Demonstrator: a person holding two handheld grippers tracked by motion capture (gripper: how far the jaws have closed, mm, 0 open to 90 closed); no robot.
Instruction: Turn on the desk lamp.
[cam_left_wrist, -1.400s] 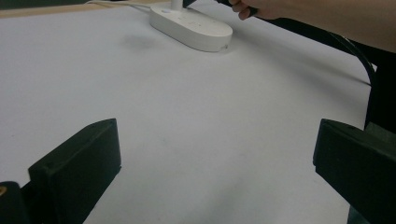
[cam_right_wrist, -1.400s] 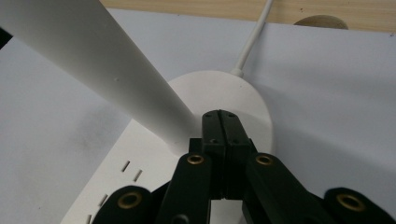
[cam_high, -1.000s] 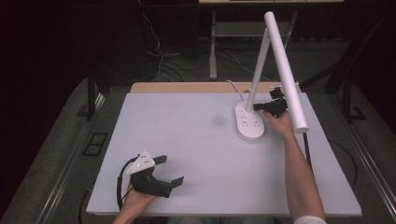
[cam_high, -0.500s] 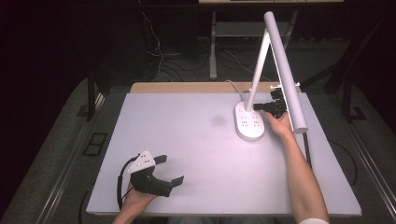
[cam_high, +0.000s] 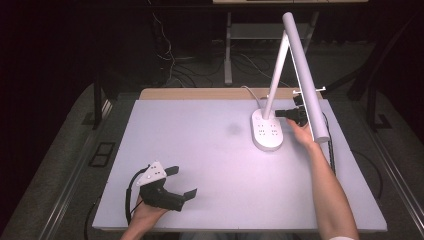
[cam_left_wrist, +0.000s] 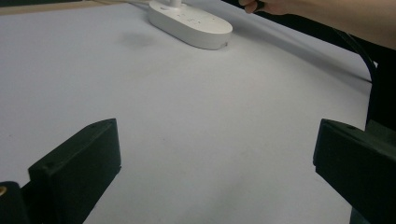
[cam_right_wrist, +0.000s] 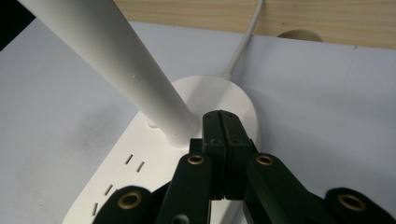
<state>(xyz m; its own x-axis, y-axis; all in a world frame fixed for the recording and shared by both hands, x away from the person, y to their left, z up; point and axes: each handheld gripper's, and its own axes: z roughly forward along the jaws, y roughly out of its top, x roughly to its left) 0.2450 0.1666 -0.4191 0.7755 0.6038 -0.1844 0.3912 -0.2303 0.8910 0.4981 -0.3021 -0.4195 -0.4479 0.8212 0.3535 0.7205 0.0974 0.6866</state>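
A white desk lamp stands at the table's far right, with an oval base (cam_high: 267, 131) that carries socket slots, a slanted stem (cam_high: 275, 75) and a long tube head (cam_high: 306, 75). My right gripper (cam_high: 278, 113) is shut with its jaw tips pressed together, resting on the lamp base (cam_right_wrist: 140, 163) right beside the foot of the stem (cam_right_wrist: 116, 60); nothing sits between the jaws (cam_right_wrist: 221, 122). My left gripper (cam_high: 181, 182) rests open on the table at the near left, jaws wide apart and empty. From the left gripper view, the lamp base (cam_left_wrist: 189, 23) lies far ahead.
The white table top (cam_high: 200, 150) spreads between the two grippers. A white cable (cam_right_wrist: 245, 37) runs from the lamp base over the wooden back edge (cam_right_wrist: 280, 14). Dark floor, cables and a metal stand lie beyond the table.
My right gripper has moved slightly left and down onto the lamp base near the stem. The left gripper has stayed put.
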